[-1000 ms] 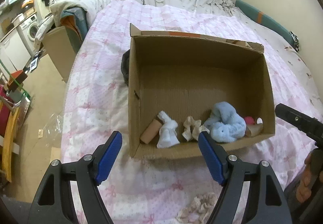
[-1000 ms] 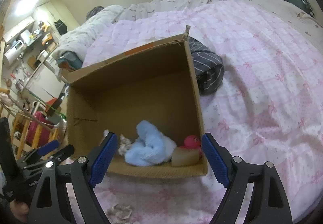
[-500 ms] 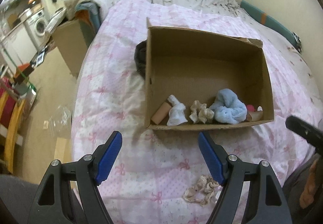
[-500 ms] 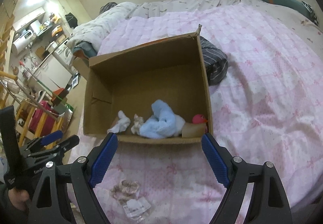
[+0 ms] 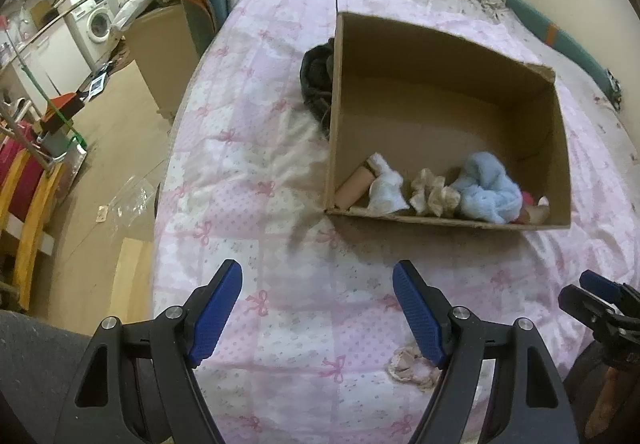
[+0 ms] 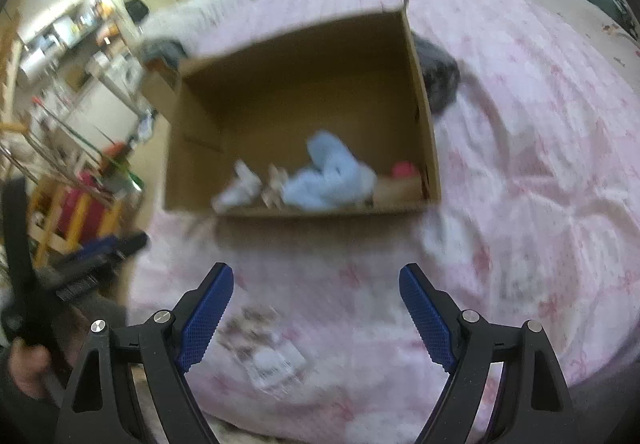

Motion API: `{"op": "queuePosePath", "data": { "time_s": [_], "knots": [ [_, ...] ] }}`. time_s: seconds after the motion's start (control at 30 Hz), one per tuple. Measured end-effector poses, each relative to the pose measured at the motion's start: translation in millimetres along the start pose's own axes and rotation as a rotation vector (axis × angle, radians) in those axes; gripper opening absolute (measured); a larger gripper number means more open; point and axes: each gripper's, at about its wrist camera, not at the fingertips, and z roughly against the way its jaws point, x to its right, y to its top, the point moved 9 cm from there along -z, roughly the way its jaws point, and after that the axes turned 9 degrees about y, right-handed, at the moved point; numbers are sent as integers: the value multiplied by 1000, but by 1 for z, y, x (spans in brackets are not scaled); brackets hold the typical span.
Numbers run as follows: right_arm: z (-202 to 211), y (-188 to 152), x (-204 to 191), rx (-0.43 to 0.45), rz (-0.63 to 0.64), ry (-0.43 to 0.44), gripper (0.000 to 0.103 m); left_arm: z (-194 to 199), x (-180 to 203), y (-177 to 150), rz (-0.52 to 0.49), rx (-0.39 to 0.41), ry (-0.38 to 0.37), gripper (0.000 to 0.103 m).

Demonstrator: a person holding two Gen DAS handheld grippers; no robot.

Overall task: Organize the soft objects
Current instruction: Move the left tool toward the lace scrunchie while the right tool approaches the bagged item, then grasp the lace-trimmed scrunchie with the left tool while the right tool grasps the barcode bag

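Cardboard box holds most soft items; your beige scrunchie remains on the bed, both hand-held grippers released, empty.

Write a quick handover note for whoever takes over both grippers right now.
Left gripper: open, empty, above the pink quilted bedspread.
Right gripper: open, empty.
Brown cardboard box on the bed holds a fluffy light-blue cloth, a white cloth, a cream scrunchie and a few small items, all along its near wall.
Left: one beige scrunchie lies on the bedspread by the left gripper's right finger; it should probably go into the box.
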Motion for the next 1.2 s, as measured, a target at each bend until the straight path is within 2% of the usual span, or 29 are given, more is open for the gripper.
{"op": "queuePosePath", "data": {
  "time_s": [0.1, 0.27, 0.43, 0.53, 0.67, 0.83, 0.9, 0.97, 1.0, 1.03, 1.07, 1.2],
  "knots": [
    [-11, -9, 6, -51, 7, -48, 90, -9, 1, -4, -21, -28, 14, 76],
    [-23, -18, 7, -110, -15, -25, 90, -20, 1, -9, 9, -82, -13, 76],
    [-51, -52, -21, -288, 62, 67, 90, -24, 6, -10, 11, -98, -25, 76],
    [-72, -80, -33, -425, 140, 66, 90, -23, 8, -11, -2, -96, -25, 76],
    [-91, -102, -35, -523, 188, 37, 90, -23, 7, -11, 5, -102, -32, 76],
    [-100, -110, -42, -535, 280, 6, 89, -25, 6, -11, 21, -117, -42, 76],
    [-101, -108, -44, -526, 291, 14, 76, -26, 7, -12, 20, -119, -44, 76],
    [-100, -104, -44, -514, 290, 11, 54, -26, 9, -12, 15, -120, -44, 76],
    [-100, -103, -44, -516, 280, 19, 50, -26, 9, -13, 11, -120, -43, 76],
    [-100, -103, -43, -517, 272, 25, 41, -26, 10, -13, 9, -120, -42, 76],
    [-99, -101, -42, -517, 271, 22, 36, -27, 11, -13, 5, -121, -40, 76],
    [-95, -96, -39, -517, 277, 15, 31, -28, 13, -15, -2, -126, -43, 76]
  ]
}}
